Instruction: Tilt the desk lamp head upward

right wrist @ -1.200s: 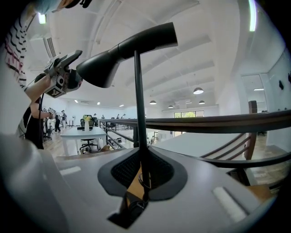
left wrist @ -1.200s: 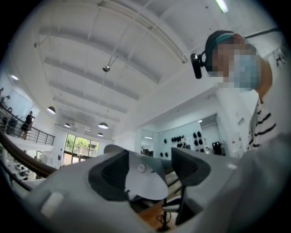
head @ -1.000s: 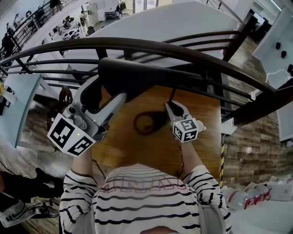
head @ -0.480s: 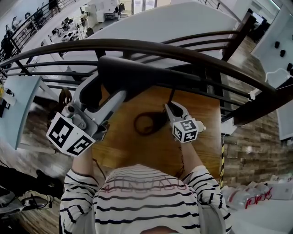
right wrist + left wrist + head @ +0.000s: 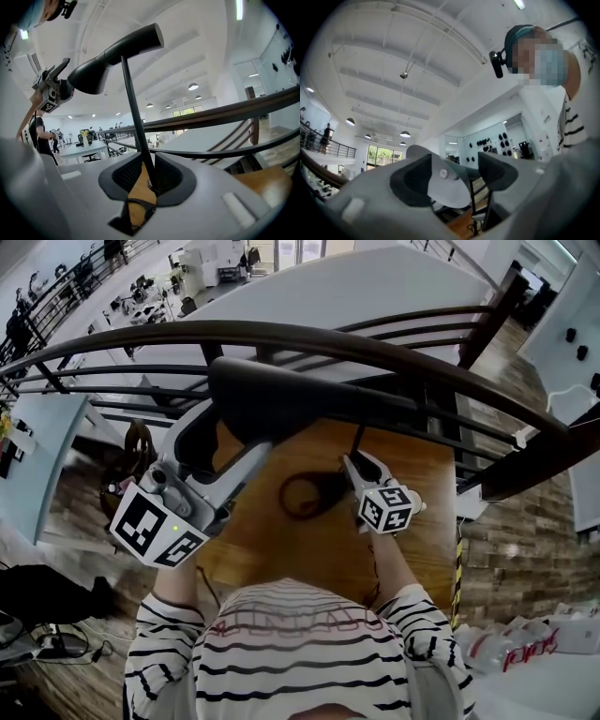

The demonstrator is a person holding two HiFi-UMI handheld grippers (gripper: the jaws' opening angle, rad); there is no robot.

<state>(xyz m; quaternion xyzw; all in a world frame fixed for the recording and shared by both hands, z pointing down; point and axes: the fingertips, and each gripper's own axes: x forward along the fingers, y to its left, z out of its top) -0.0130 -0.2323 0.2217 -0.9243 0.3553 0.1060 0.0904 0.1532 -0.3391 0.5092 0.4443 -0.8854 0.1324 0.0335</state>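
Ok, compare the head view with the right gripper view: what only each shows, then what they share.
Head view only: the marker cube on the right gripper.
Right gripper view only: the ceiling, and the lamp stem between that gripper's opening fingers, with a gap on one side.
Both: the dark lamp head, its end between the opening fingers of the left gripper, and the curved railing.
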